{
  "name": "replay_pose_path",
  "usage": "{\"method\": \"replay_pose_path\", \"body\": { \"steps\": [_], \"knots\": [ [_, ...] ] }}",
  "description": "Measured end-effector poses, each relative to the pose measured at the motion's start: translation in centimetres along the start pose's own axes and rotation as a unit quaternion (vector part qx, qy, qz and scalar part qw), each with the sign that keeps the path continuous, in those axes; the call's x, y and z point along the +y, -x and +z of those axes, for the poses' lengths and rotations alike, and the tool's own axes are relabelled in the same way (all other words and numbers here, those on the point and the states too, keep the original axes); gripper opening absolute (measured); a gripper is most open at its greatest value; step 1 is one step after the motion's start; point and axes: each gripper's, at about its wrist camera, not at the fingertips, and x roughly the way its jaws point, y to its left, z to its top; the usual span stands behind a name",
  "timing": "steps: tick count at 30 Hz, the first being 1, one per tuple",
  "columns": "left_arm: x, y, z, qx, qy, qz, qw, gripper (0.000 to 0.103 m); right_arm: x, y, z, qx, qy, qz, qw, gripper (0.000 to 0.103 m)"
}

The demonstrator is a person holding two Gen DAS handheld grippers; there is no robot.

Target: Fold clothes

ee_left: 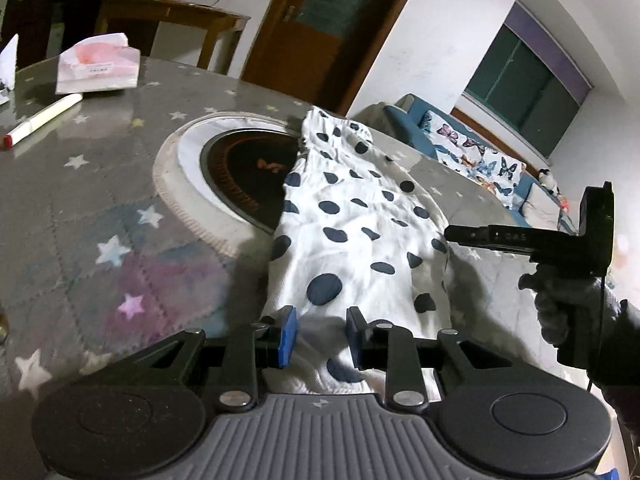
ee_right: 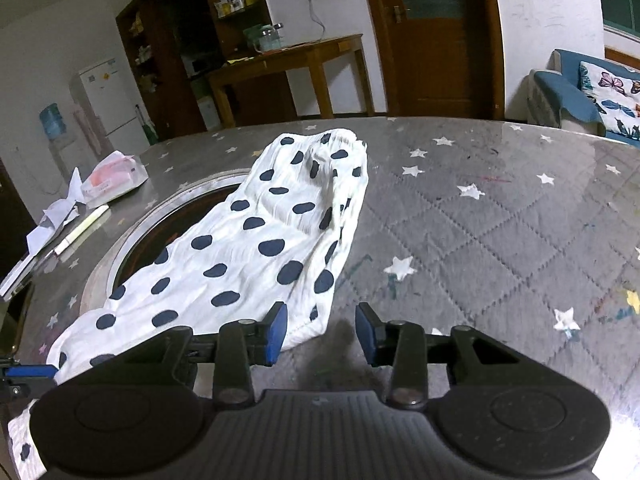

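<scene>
The polka-dot garment [ee_right: 248,248] lies stretched across the star-patterned counter [ee_right: 500,208], its far end bunched toward twelve o'clock and one side draped over the round inset burner [ee_left: 240,176]. The left gripper [ee_left: 322,334] hovers at the near hem, fingers [ee_left: 289,334] parted with cloth between them but not pinched, likely lining up a grasp. The right gripper [ee_right: 321,332] stands open and empty over the near corner at the cloth's three o'clock edge. A tissue pack [ee_left: 98,66] and marker [ee_left: 42,120] sit well apart at ten o'clock.
</scene>
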Motion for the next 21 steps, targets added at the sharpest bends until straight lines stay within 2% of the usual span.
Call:
{"method": "replay_pose_path", "body": {
  "steps": [7,10,14,17,21],
  "knots": [
    [-1.9,1.2,2.0,-0.036,-0.013,-0.007,0.9992,0.029,-0.1,-0.7,-0.2,0.002,0.000,0.017,1.000,0.037],
    [-2.5,0.4,2.4,-0.036,-0.021,-0.007,0.9991,0.029,0.0,-0.9,-0.4,0.001,-0.002,0.023,1.000,0.036],
    [-2.2,-1.1,2.0,-0.019,-0.021,0.004,0.9996,0.029,0.1,-1.0,-0.7,-0.001,-0.005,0.031,1.000,0.015],
    [-1.9,-1.7,1.5,-0.007,-0.020,0.012,0.9997,0.029,0.2,-0.9,-0.9,-0.003,-0.007,0.032,0.999,0.005],
    [-1.4,-1.9,1.2,-0.002,-0.021,0.015,0.9996,0.029,0.7,0.8,-0.8,-0.024,0.009,0.009,1.000,0.004]
  ]
}}
